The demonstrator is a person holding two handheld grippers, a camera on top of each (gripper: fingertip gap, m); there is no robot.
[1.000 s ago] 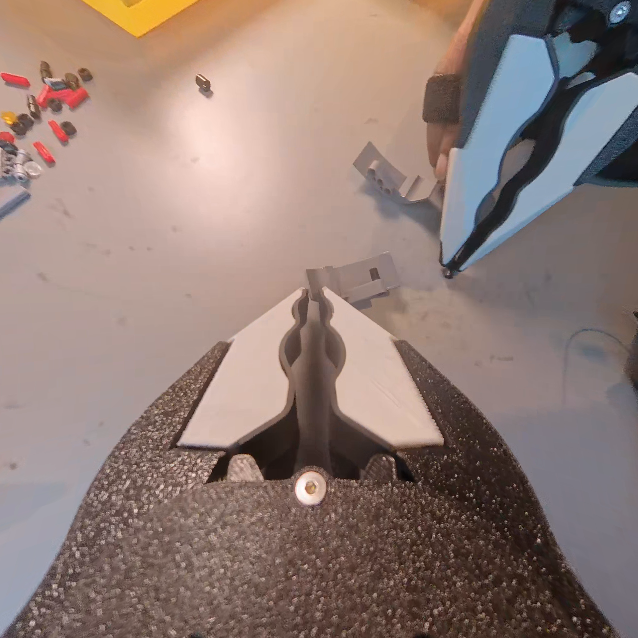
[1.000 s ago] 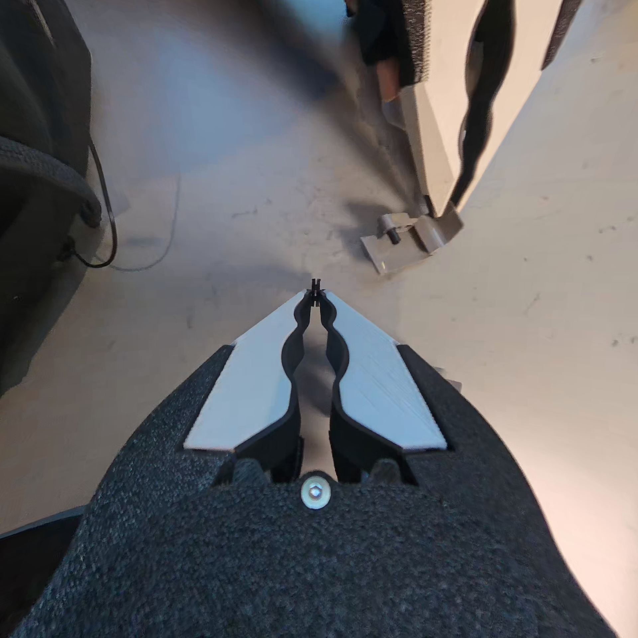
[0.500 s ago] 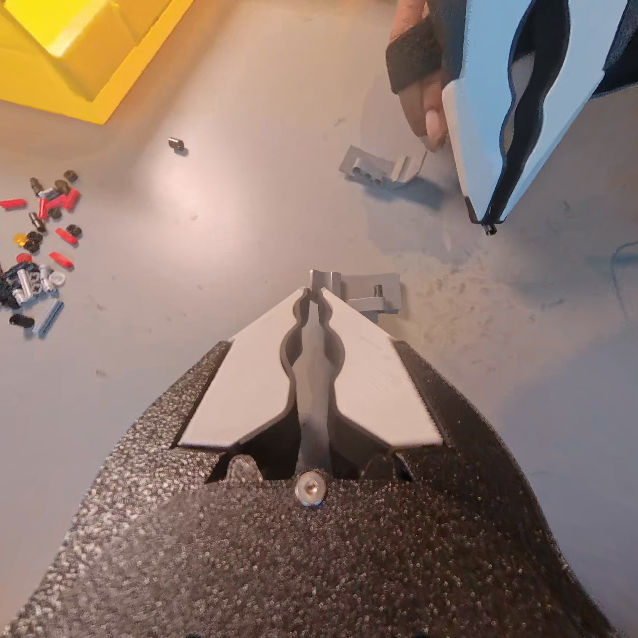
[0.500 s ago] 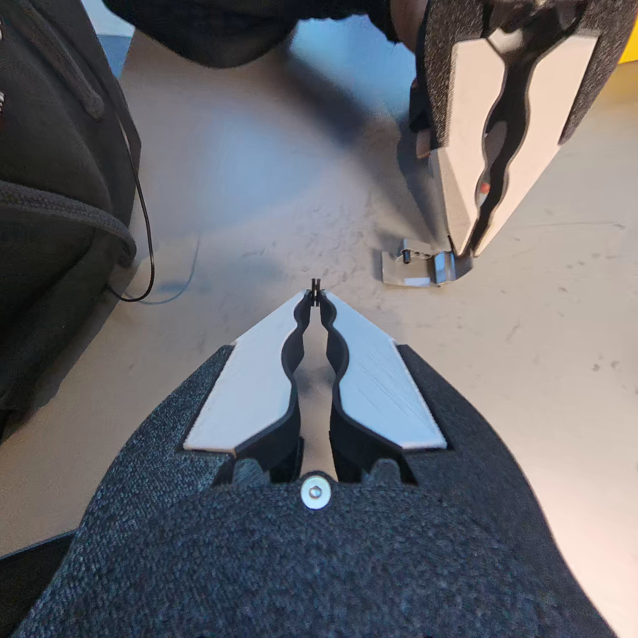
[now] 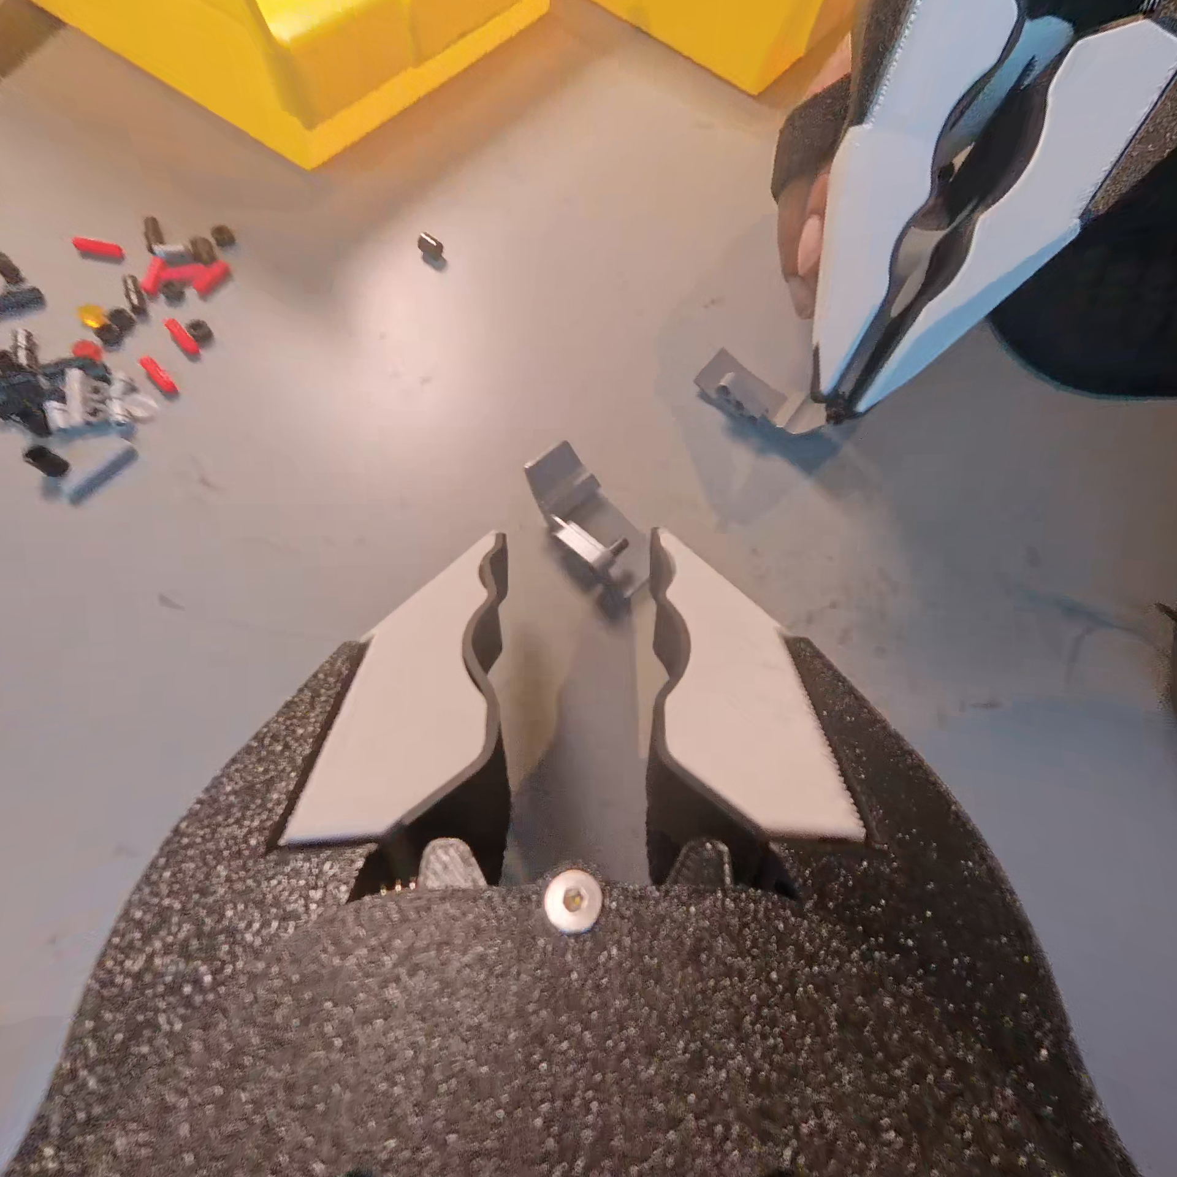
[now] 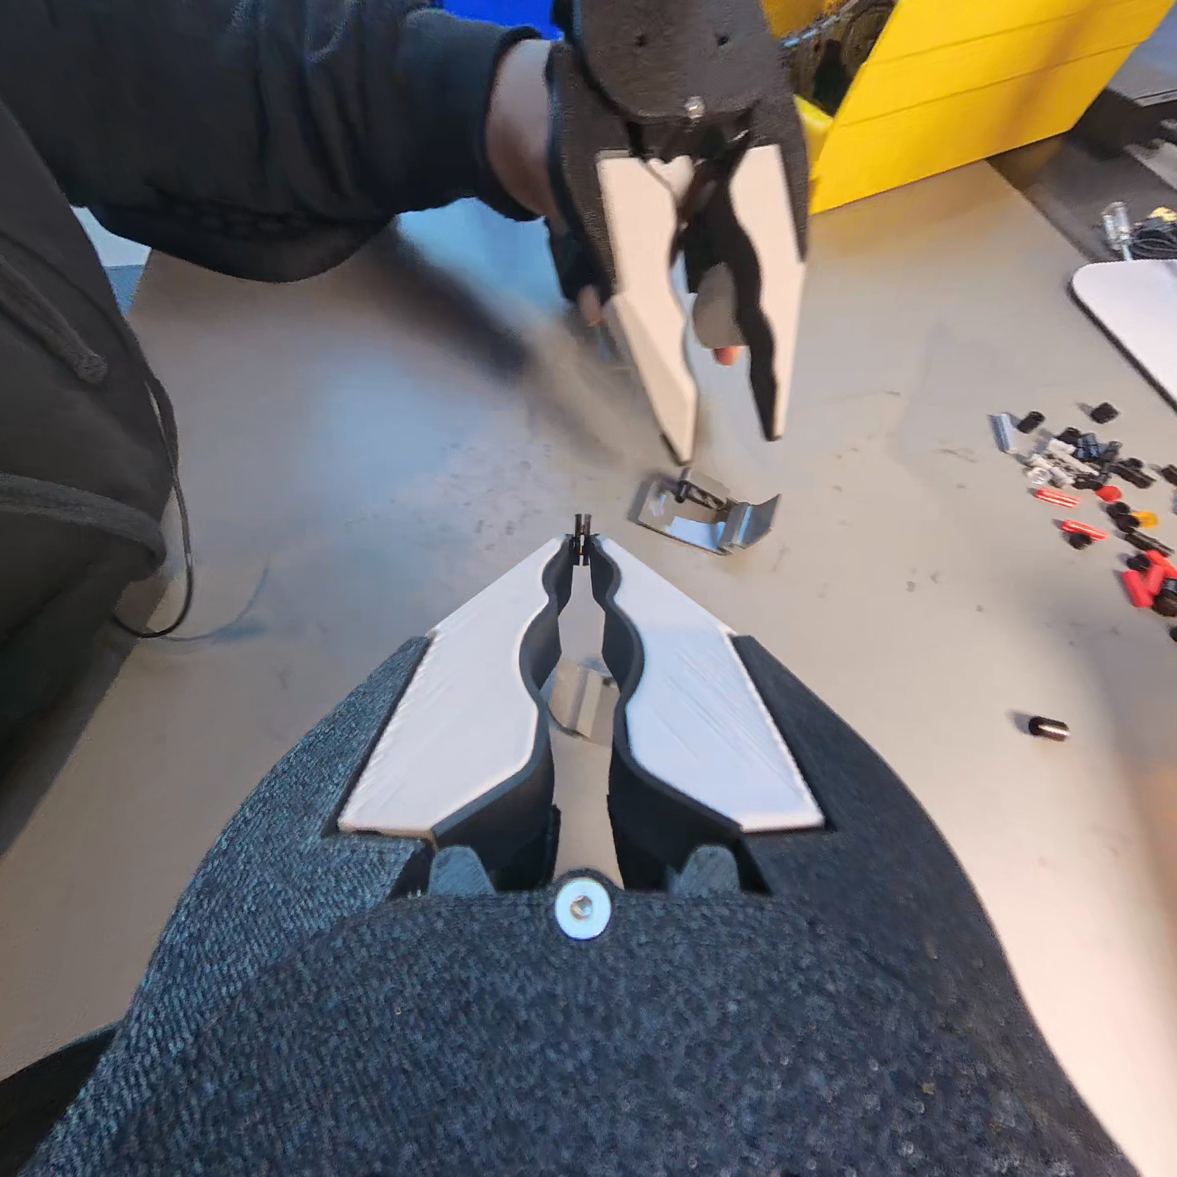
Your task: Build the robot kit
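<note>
- Left wrist view: a grey angled plastic bracket with a short black pin in its side (image 5: pixel 583 532) lies on the grey tabletop (image 5: pixel 382 573), just ahead of and partly between my left gripper (image 5: pixel 578 544). The gripper's jaws stand wide apart and hold nothing.
- In the right wrist view that same bracket (image 6: pixel 704 517) lies flat under the left gripper (image 6: pixel 726 446), whose tips hang just above it, apart from it.
- My right gripper (image 6: pixel 581 541) is closed on a tiny black pin (image 6: pixel 581 532) that pokes out past its tips.
- A second grey plastic bracket with holes along its bar (image 5: pixel 748 396) lies farther off; in the left wrist view the right gripper (image 5: pixel 837 407) has its tips down at that bracket's curved end. Whether they touch, I cannot tell.
- A lone black cylindrical connector (image 5: pixel 431 246) sits by itself on the table.
- A scatter of small red, black and grey building-set pieces (image 5: pixel 108 344) lies well off to the left.
- Yellow plastic bins (image 5: pixel 356 57) stand at the far edge of the table.
- A dark sleeve (image 6: pixel 223 127) leads to the hand on the left gripper.
</note>
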